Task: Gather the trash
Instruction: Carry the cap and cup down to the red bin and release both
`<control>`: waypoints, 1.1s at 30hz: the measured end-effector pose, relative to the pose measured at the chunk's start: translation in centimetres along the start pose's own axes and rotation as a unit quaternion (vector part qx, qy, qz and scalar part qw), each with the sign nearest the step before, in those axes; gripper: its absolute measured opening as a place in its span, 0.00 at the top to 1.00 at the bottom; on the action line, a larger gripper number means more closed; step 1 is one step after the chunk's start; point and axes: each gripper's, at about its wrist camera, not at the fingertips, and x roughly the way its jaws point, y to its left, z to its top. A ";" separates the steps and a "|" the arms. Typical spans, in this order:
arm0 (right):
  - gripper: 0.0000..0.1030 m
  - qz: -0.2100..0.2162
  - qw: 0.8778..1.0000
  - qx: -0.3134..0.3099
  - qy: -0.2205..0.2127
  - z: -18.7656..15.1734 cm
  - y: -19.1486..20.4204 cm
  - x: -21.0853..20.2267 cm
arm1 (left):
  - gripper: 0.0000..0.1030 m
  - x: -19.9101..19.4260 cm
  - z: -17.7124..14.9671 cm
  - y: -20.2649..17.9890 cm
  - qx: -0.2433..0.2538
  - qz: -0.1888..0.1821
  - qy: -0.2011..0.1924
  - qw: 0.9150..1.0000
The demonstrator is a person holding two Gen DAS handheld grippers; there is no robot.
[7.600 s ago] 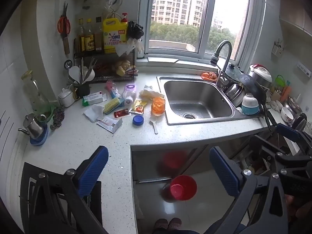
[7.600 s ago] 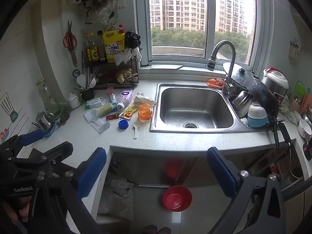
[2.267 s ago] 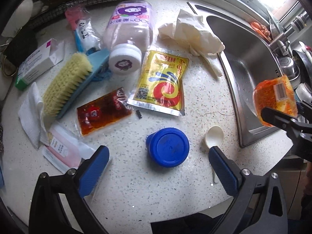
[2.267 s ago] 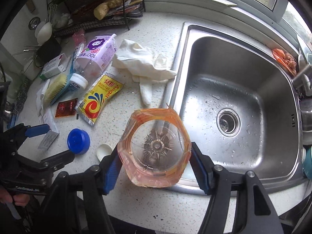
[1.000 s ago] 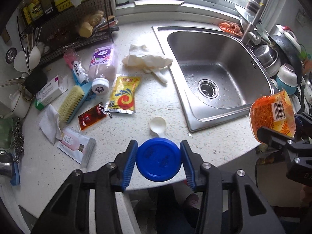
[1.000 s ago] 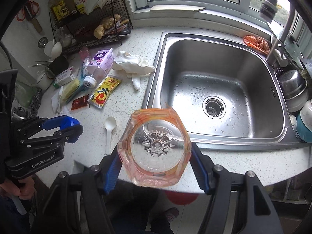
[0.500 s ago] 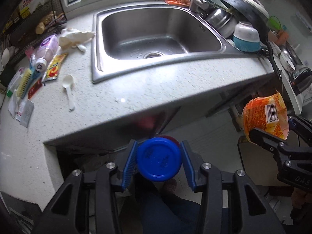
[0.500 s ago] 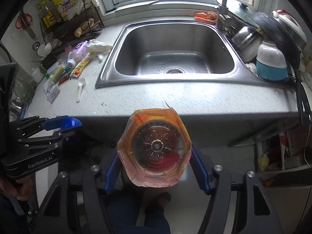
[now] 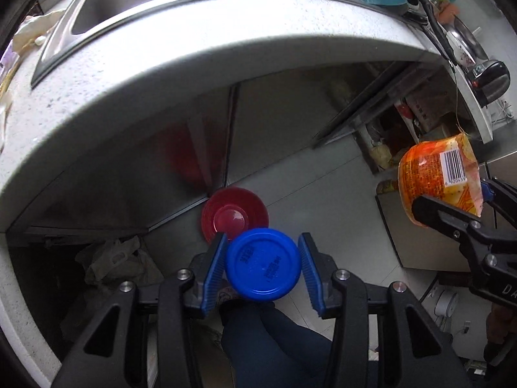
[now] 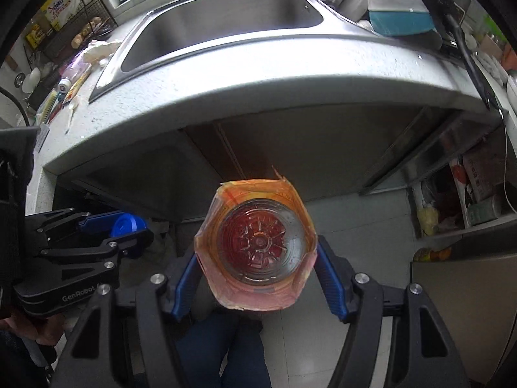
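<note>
Left wrist view: my left tool (image 9: pixel 262 266) is clenched on the blue lid (image 9: pixel 262 264), held in the air below the rim of the speckled desk (image 9: pixel 181 74). Beyond it, a red bin (image 9: pixel 235 217) sits on the pale tiled floor (image 9: pixel 326 207) in front of grey cabinet doors (image 9: pixel 129 177). The steel sink (image 9: pixel 97 16) lies at upper left. At right, my right tool (image 9: pixel 452 213) grips the orange cup (image 9: pixel 436 174).

Right wrist view: my right tool (image 10: pixel 257 273) grasps the orange cup (image 10: pixel 257 245), its open mouth facing the lens. The desk (image 10: pixel 258 74) curves above, carrying the sink (image 10: pixel 226 9); a teal bowl (image 10: pixel 400 19) stands just right of it. My left tool (image 10: pixel 127 226) holds the lid (image 10: pixel 124 224) at left.
</note>
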 end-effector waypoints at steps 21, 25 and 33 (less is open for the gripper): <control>0.38 0.051 0.998 -0.032 0.027 -1.0 0.4 3.7 | 0.25 -2.4 -1.6 4.0 -0.075 0.024 -0.028 0.996; 0.38 0.062 0.996 -0.051 0.043 -1.1 1.4 7.1 | 0.20 -1.7 -3.0 6.6 -0.106 0.047 -0.032 0.993; 0.37 0.076 0.990 -0.087 0.076 -1.4 2.6 13.2 | 0.12 -1.1 -4.9 9.5 -0.133 0.080 -0.025 0.988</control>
